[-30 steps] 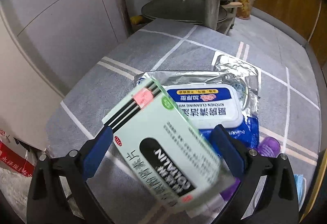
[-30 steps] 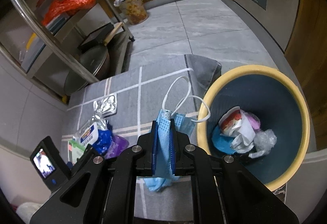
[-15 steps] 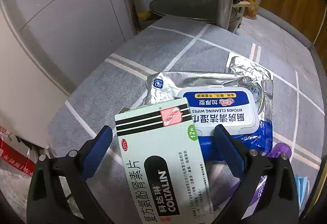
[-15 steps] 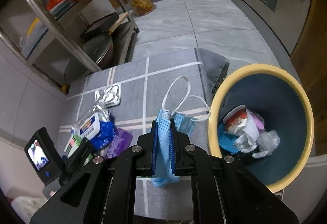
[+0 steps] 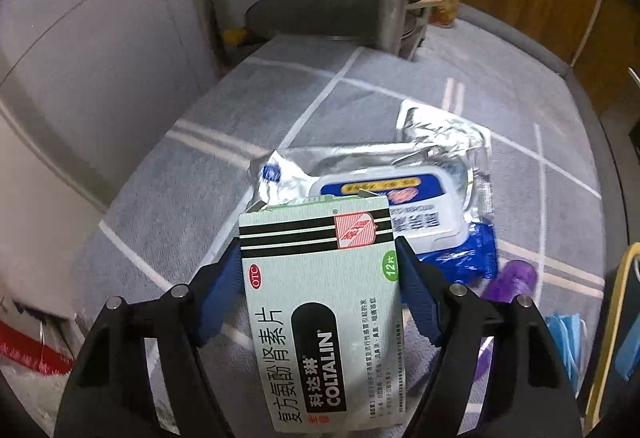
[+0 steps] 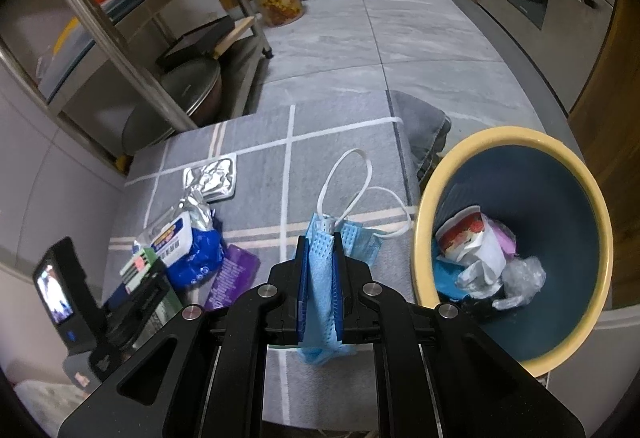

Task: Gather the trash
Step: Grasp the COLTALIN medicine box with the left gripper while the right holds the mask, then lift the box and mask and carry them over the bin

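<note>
Status: left gripper (image 5: pixel 318 266) has its jaws closing on the medicine box (image 5: pixel 324 310). The box sits between the blue pads (image 5: pixel 222 290), lower centre of the left wrist view. The pads look flush to the box's long edges, but firm pressure can't be confirmed. Right gripper (image 6: pixel 319 274) is pressed together on a blue face mask (image 6: pixel 320 302), centre-bottom of the right wrist view. The ear loops (image 6: pixel 348 186) trail up over the grey mat (image 6: pixel 340 118).

Remaining trash: wipes pack (image 5: pixel 404 206) and foil wrapper (image 5: pixel 440 126) lie centre-right in the left view. A purple wrapper (image 5: pixel 510 282) lies at lower right of the pack. The bin (image 6: pixel 516 142), yellow rim and already part full, stands right of frame in the right view.

Risks, as judged:

1. Box crush/slip. Thin card, likely hollow. Too much squeeze buckles the walls; too little lets it slide out on the lift. The grip is near one end, so the box may pivot.
2. Box drags the wipes pack. Its far end overlaps the pack, so a low lift could shove the pack or foil.
3. Mask snag. The loose loops may catch the bin rim or hang outside it on release.
4. Mask clings. Soft cloth may stick to the pads after opening; give it a shake over the bin.
5. Grippers clash. Both work close together on the mat w/ one bin; move one at a time.
</note>
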{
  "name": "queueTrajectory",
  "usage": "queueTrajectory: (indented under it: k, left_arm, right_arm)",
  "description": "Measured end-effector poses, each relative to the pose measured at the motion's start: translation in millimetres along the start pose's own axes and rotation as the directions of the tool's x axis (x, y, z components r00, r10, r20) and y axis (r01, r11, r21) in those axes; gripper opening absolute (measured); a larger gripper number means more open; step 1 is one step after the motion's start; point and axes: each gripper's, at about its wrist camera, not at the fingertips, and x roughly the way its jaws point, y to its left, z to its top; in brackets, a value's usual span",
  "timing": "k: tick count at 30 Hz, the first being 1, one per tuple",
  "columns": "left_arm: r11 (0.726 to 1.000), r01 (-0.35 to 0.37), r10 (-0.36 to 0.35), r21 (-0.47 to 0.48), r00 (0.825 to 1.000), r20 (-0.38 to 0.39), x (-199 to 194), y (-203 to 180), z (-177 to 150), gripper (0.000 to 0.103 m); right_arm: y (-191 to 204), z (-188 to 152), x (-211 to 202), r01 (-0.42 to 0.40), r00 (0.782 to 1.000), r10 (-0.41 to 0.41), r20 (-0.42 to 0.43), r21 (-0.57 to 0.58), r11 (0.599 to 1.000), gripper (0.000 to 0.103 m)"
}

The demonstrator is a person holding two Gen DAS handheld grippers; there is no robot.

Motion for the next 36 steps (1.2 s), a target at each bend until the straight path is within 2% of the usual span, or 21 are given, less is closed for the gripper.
queueTrajectory:
  k: [5, 7, 9, 12, 17, 20, 22, 24, 26, 31, 36]
  left_arm:
    - [0.996, 0.059, -0.061, 0.074, 0.998, 0.032, -31, -5, 12, 0.072]
    - [0.987, 0.112, -0.117, 0.118, 0.993, 0.032, -49, -10, 24, 0.072]
    - [0.976, 0.134, -0.145, 0.174, 0.988, 0.053, -67, -16, 33, 0.071]
    - [0.944, 0.159, -0.193, 0.290, 0.977, 0.090, -97, -26, 45, 0.071]
    - [0.914, 0.215, -0.260, 0.344, 0.961, 0.092, -113, -25, 52, 0.071]
    - [0.902, 0.256, -0.308, 0.346, 0.946, 0.104, -114, -18, 49, 0.071]
    - [0.893, 0.314, -0.357, 0.321, 0.930, 0.083, -114, -20, 50, 0.071]
    - [0.881, 0.329, -0.378, 0.339, 0.922, 0.087, -120, -25, 51, 0.071]
    - [0.863, 0.331, -0.400, 0.382, 0.909, 0.115, -131, -31, 51, 0.071]
    - [0.809, 0.365, -0.477, 0.460, 0.865, 0.153, -154, -53, 50, 0.071]
    - [0.760, 0.396, -0.537, 0.515, 0.829, 0.155, -167, -80, 47, 0.071]
  right_arm:
    - [-7, -2, 7, -0.011, 1.000, 0.011, -0.022, 0.040, 0.999, 0.012]
    - [-9, -3, 9, -0.012, 1.000, 0.013, -0.026, 0.055, 0.998, 0.012]
    - [-10, -5, 13, -0.011, 0.999, 0.013, -0.037, 0.068, 0.998, 0.012]
    - [-5, -7, 20, 0.006, 0.999, -0.003, -0.048, 0.047, 0.999, 0.015]
    - [7, -8, 23, 0.024, 0.999, -0.025, -0.036, -0.008, 1.000, 0.014]
    - [10, -5, 19, 0.023, 1.000, -0.023, -0.014, -0.018, 1.000, 0.013]
    - [9, 0, 12, 0.010, 1.000, -0.010, 0.009, -0.005, 1.000, 0.013]
    - [8, 4, 7, 0.012, 1.000, -0.012, 0.027, 0.001, 1.000, 0.013]
    - [3, 8, 0, 0.018, 0.999, -0.019, 0.047, 0.019, 1.000, 0.013]
    - [-14, 20, -26, 0.021, 0.994, -0.028, 0.106, 0.068, 0.997, 0.013]
    - [-36, 39, -80, 0.060, 0.980, -0.070, 0.186, 0.059, 0.996, 0.013]
